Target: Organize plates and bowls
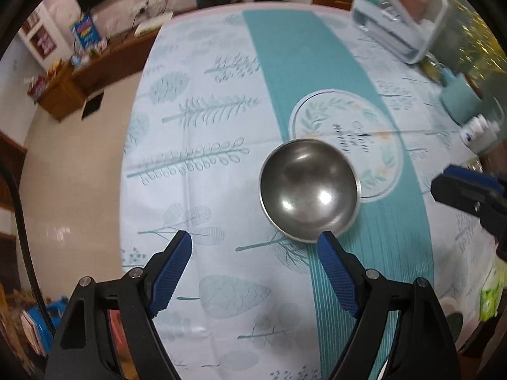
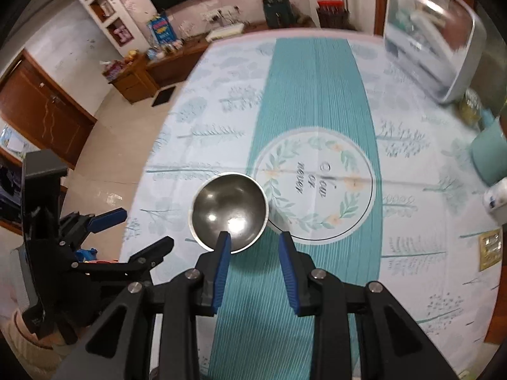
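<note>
**A:** What have you got in front of you?

**B:** One steel bowl [image 1: 309,190], upright and empty, well in from every edge of the table [image 1: 221,285]. It sits on the teal stripe of the tablecloth [image 2: 427,209], overlapping the rim of the printed wreath circle [image 2: 313,186].

**A:** And the jaws?

**B:** My left gripper [image 1: 255,247] is spread wide with nothing in it, the bowl just past its right finger. My right gripper [image 2: 253,243] is partly spread, empty too; its left finger shows in front of the bowl's near rim. Touching or just above it, I can't say from this angle.

**A:** How will the bowl handle?

**B:** I'd guess light, stiff and slick. Polished metal, curved wall, so pads squeezing the outside would likely skid off. I'd pinch the thin rim, one pad inside and one outside, on the side nearest me.

**A:** Fragile?

**B:** No, but it could rock or spin if I nudge it.
</note>
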`<move>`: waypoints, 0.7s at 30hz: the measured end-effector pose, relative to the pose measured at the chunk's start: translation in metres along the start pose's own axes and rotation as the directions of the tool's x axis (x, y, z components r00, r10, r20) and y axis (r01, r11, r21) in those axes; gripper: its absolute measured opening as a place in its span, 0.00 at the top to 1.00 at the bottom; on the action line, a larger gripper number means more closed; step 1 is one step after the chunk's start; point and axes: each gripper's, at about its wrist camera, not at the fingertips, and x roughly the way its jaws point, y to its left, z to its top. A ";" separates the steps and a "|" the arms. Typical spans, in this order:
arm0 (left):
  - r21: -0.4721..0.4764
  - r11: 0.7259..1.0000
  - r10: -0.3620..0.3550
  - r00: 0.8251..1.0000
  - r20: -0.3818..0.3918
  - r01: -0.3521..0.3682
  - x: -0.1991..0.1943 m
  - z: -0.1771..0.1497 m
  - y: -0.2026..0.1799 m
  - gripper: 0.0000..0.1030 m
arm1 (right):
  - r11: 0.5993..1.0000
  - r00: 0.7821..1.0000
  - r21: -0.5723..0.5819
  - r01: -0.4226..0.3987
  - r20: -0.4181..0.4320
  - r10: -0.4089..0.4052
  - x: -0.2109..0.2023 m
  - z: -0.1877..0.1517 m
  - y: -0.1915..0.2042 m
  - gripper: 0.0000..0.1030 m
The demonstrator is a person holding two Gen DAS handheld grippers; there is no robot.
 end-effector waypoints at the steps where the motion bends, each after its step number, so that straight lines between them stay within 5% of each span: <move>1: -0.019 1.000 -0.007 1.000 -0.008 0.007 0.007 0.001 0.003 0.22 | 1.000 1.000 0.008 -0.009 -0.010 0.009 0.009 0.001 -0.003 0.70; 15: -0.168 0.985 -0.048 0.999 -0.014 0.045 0.063 0.031 0.016 0.22 | 0.997 0.995 0.071 -0.033 -0.096 0.040 0.087 0.014 -0.019 0.70; 21: -0.188 0.980 -0.077 0.996 -0.044 0.067 0.083 0.035 0.019 0.36 | 0.994 0.988 0.094 -0.048 -0.142 0.061 0.116 0.017 -0.024 0.70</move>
